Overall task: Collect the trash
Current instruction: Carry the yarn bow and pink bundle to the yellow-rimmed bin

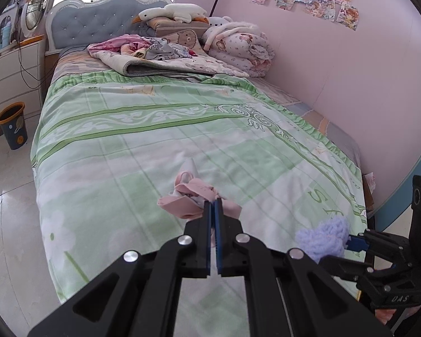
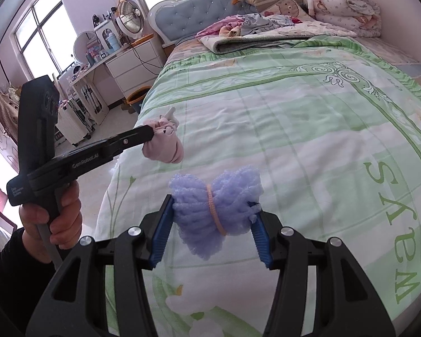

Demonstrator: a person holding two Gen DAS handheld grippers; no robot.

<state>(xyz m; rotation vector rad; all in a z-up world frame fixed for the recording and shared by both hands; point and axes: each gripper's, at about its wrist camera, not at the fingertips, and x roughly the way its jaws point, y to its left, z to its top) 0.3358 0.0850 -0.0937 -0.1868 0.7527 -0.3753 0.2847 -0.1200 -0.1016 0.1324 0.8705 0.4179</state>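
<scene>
My left gripper (image 1: 212,202) is shut on a crumpled pink wrapper (image 1: 188,199) and holds it above the green bedspread (image 1: 154,140). The right wrist view shows the same left gripper (image 2: 151,134) from the side, in a person's hand (image 2: 59,213), with the pink wrapper (image 2: 165,146) hanging off its tip. My right gripper (image 2: 212,210) is shut on a purple foam net (image 2: 213,205) tied with an orange rubber band, held above the bed. In the left wrist view the purple net (image 1: 322,237) and right gripper (image 1: 348,243) are at lower right.
A blue bin with an orange rim (image 1: 12,126) stands on the tiled floor left of the bed, beside white drawers (image 1: 14,75). Folded quilts, clothes and a plush goose (image 1: 174,11) lie at the bed's head. A pink wall (image 1: 350,84) runs along the right.
</scene>
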